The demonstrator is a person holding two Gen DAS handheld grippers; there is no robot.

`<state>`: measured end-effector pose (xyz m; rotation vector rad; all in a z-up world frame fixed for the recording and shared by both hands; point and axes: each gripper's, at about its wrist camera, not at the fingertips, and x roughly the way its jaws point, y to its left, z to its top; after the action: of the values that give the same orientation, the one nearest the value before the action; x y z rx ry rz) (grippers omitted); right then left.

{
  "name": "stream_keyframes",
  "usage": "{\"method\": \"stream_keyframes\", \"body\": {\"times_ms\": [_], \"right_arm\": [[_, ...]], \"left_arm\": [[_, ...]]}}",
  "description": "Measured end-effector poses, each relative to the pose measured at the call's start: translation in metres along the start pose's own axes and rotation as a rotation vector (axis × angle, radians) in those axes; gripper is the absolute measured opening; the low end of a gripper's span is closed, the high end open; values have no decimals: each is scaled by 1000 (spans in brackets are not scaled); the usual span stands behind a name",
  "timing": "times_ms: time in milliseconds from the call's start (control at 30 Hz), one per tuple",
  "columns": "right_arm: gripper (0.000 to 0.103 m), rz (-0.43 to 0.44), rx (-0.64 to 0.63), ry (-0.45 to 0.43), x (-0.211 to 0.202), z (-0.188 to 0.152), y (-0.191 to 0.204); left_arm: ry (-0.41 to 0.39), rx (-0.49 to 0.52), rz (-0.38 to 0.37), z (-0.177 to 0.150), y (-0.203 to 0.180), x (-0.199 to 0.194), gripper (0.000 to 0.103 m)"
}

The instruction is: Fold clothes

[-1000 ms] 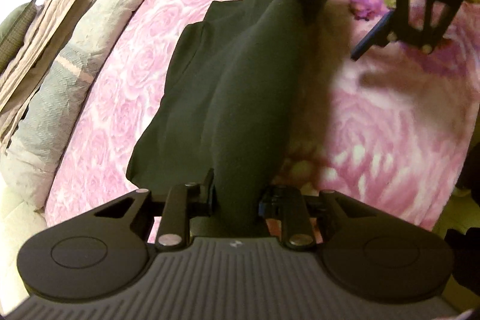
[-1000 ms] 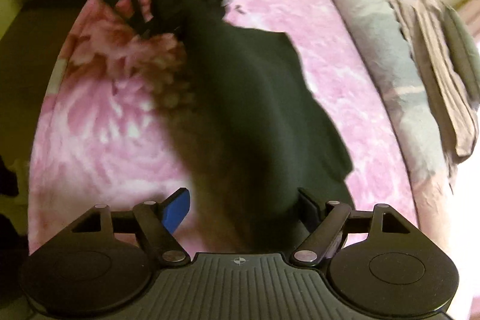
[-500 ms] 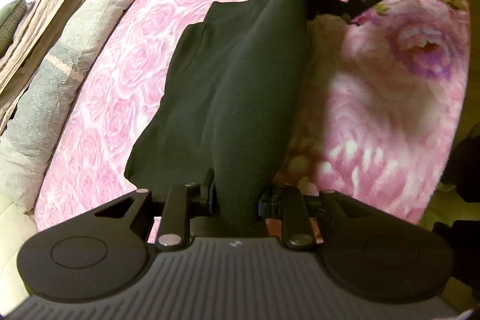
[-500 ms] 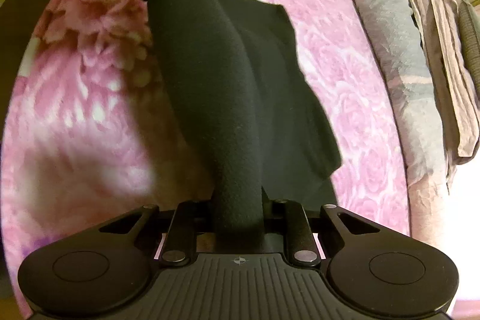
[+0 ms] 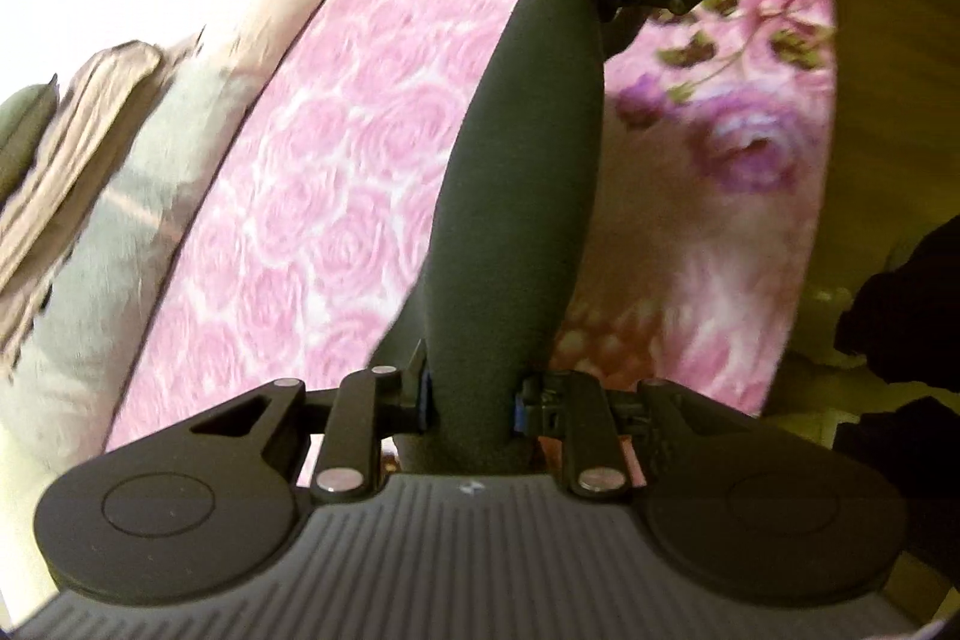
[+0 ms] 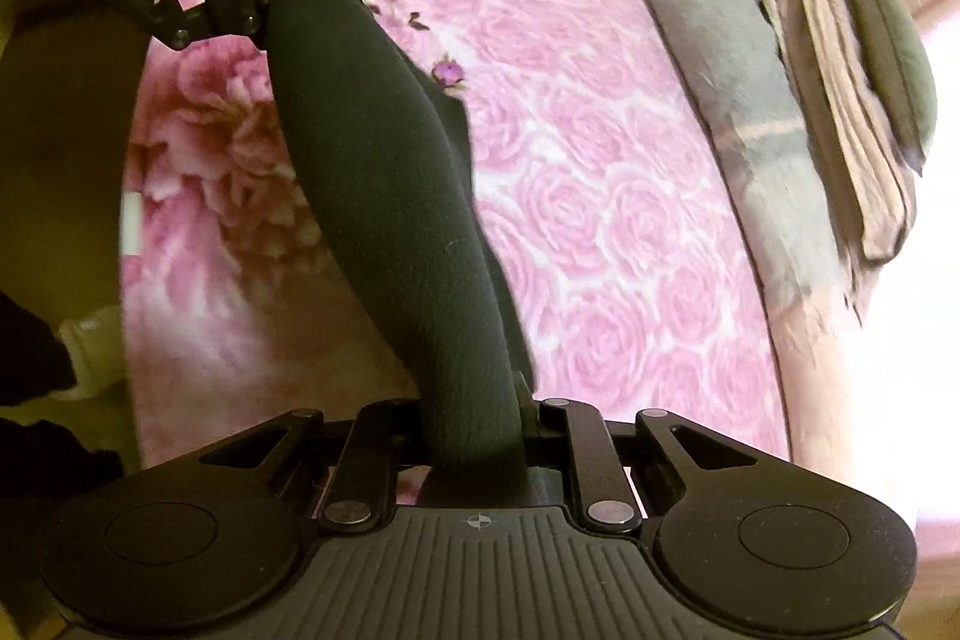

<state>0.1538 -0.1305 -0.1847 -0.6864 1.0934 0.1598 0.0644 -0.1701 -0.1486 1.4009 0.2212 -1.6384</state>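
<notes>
**A:** How far along is the folding?

**B:** Barely started, I'd say. The black garment [image 5: 516, 196] is bunched into a rope, strung above the bed [image 5: 336, 196]. Left gripper [image 5: 471, 403] has its fingers clamped on one end, right gripper [image 6: 474, 421] on the other.

**A:** So no folds?

**B:** None visible. Every fold is left to do.

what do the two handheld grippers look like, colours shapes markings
Both look alike. The left gripper and the right gripper are matte black, with a ribbed grey front plate bearing a small centre mark, two round black discs at the sides, and flat link bars joined by silver pins. Blue pads show on the left gripper's fingers. No cables or sleeves are visible.
</notes>
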Motion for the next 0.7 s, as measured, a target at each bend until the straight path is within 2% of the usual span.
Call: {"method": "stream_keyframes", "body": {"times_ms": [133, 333, 467, 700], "right_arm": [[16, -31, 85, 41, -40, -9, 6], [16, -107, 229, 111, -104, -43, 14], [16, -165, 322, 157, -143, -76, 12], [16, -266, 454, 203, -208, -158, -1]], "left_arm": [[-60, 92, -28, 16, -3, -24, 20], [-172, 253, -57, 62, -15, -51, 20], [-247, 357, -69, 106, -27, -64, 20], [-347, 488, -54, 204, -56, -73, 20]]}}
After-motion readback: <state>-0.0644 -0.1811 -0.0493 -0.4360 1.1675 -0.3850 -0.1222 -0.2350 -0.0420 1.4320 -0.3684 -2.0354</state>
